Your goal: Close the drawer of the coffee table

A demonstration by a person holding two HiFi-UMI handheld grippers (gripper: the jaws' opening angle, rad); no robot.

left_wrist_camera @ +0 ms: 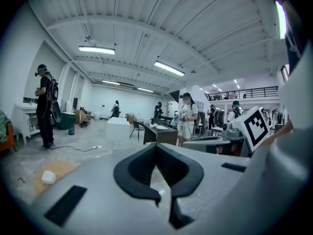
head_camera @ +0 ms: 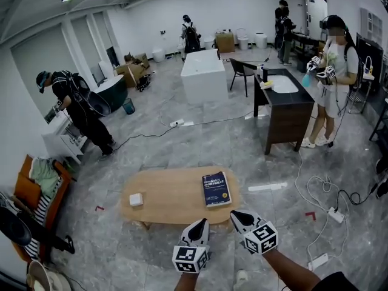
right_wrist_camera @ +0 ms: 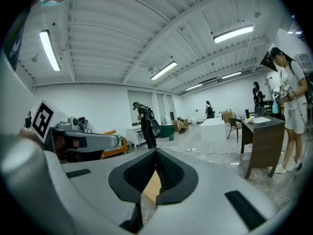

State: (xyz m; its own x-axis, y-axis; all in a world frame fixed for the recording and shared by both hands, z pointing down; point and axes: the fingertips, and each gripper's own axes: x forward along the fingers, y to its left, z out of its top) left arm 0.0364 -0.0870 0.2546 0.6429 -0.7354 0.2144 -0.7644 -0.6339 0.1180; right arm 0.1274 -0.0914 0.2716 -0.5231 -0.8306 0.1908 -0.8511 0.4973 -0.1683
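**Head view.** A low oval wooden coffee table point(head_camera: 176, 206) stands on a grey stone floor point(head_camera: 200, 144), directly ahead of the person. A dark blue book point(head_camera: 216, 188) lies flat on the right part of the table top. A small white box point(head_camera: 136, 199) rests on the left part, well apart from the book. The table's drawer cannot be made out from this angle.

The left gripper point(head_camera: 200, 225) and right gripper point(head_camera: 237, 216) are held side by side at the table's near edge, on the book's side. Both tips point toward the table. Whether either one touches the edge cannot be told.

**Left gripper view.** The dark jaw pads meet at their far tips and nothing is pinched between them. The table top and white box show to the left.

**Right gripper view.** The jaws are likewise pressed together at the tips and hold nothing. Only the table's wood shows through the slit behind them.

**Background.** Beyond the table's far side stand a dark desk point(head_camera: 285, 111) and a white block point(head_camera: 203, 76). A person point(head_camera: 330, 77) stands just beside the desk.
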